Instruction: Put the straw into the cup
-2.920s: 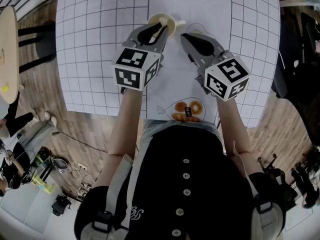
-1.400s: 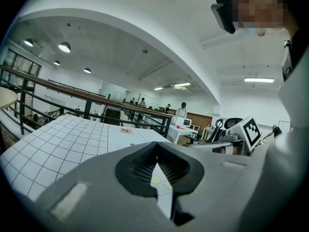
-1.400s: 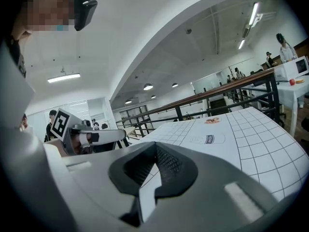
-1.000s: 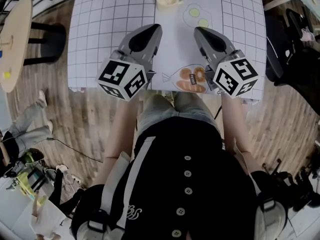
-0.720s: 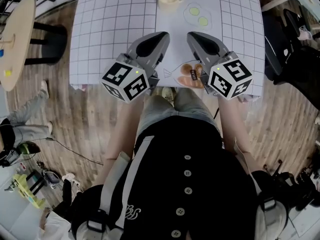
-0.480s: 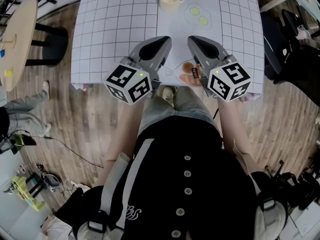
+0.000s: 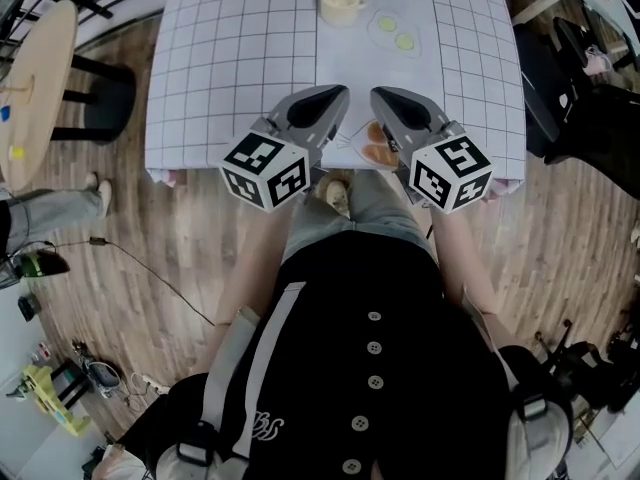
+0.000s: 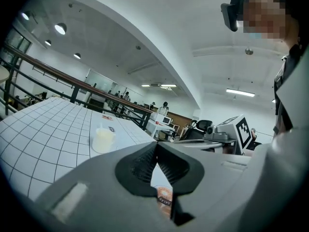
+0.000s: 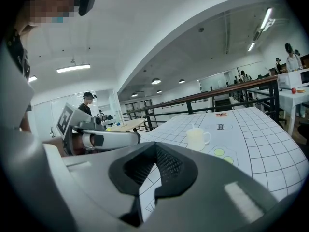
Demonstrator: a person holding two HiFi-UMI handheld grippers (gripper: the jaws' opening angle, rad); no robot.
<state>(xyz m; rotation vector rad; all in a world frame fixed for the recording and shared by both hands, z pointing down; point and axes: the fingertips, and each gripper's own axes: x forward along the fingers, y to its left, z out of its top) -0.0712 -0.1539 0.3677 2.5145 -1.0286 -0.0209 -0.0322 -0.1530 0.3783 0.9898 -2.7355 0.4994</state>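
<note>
A pale yellow cup (image 7: 340, 3) with a handle stands at the far middle of the grid-printed table (image 7: 230, 58). In both gripper views a short white straw (image 8: 100, 126) (image 9: 192, 126) sticks up out of the cup (image 8: 104, 139) (image 9: 197, 138). My left gripper (image 7: 338, 92) (image 8: 157, 149) and right gripper (image 7: 378, 93) (image 9: 155, 148) hover side by side over the table's near edge, well short of the cup. Both are shut with nothing between the pads.
Printed green circles (image 7: 393, 30) lie right of the cup, and printed doughnuts (image 7: 380, 150) sit under the right gripper. A round wooden table (image 7: 30, 78) stands on the left, dark chairs and gear (image 7: 590, 98) on the right. A railing (image 9: 231, 93) runs beyond the table.
Both grippers have drawn back from the cup to the table's near edge and closed in on each other. The view has backed away, so the cup sits farther off.
</note>
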